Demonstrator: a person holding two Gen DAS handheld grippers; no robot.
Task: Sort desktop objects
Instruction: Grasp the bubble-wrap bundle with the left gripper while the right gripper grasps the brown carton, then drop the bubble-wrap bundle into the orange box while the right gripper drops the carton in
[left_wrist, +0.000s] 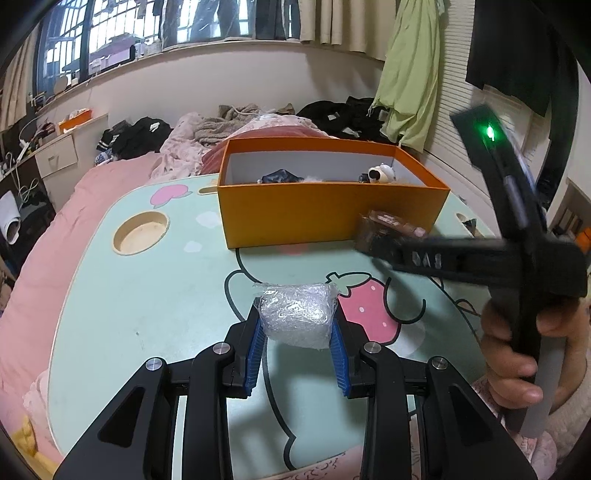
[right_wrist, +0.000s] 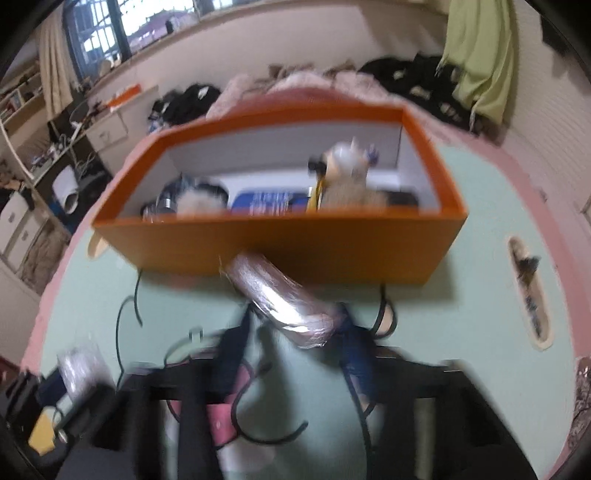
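Low centre of the left wrist view: left gripper (left_wrist: 297, 326), jaws clenched on a wad of clear plastic wrap (left_wrist: 295, 319), blue pads (left_wrist: 255, 354) pressed against both its sides, wad held just above the mint-green bench (left_wrist: 147, 295). Upper centre: orange box (left_wrist: 332, 210) standing on the bench, white inside, a small white toy figure (left_wrist: 380, 173) and a dark item (left_wrist: 279, 176) poking over its rim. Right of the frame: right gripper (left_wrist: 373, 240) reaching in from the right edge, gripped by a hand (left_wrist: 517, 350), tips closed on a brown foil-wrapped packet (left_wrist: 388, 229) right in front of the box's near wall.

Right wrist view, badly blurred: right gripper (right_wrist: 295, 321) at low centre, jaws grasping the shiny packet (right_wrist: 280, 299) held slantwise, just before the orange box (right_wrist: 280, 243) in mid frame. Blue item (right_wrist: 269, 201) visible inside the box. Lower left corner: the plastic wad (right_wrist: 79, 369), smeared. Right side: a slot (right_wrist: 530, 295) cut in the bench.
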